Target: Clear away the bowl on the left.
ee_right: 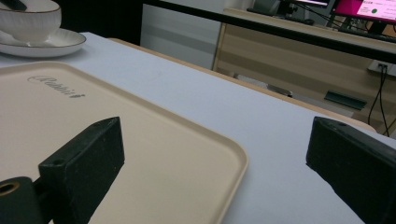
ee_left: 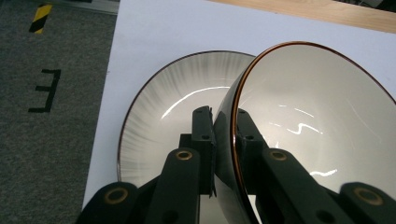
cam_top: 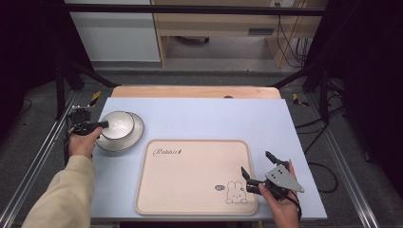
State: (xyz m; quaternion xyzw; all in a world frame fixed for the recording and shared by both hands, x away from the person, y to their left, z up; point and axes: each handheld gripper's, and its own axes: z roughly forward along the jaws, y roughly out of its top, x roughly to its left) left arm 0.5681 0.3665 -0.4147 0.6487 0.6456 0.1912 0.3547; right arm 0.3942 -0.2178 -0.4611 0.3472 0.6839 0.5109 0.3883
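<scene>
Left hand-held gripper point(cam_top: 102, 125) clamping bowl point(cam_top: 119, 124) rim, plate point(cam_top: 135, 137) beneath

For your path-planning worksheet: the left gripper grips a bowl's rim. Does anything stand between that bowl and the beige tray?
Nothing visible does. The bowl sits on a plate, and bare table separates it from the tray.

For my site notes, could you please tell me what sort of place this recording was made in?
Probably a lab or office set up for recording, not a home kitchen. The table stands inside a black metal frame on grey carpet, cables hang by a wooden desk, and a lit monitor stands on it.
</scene>
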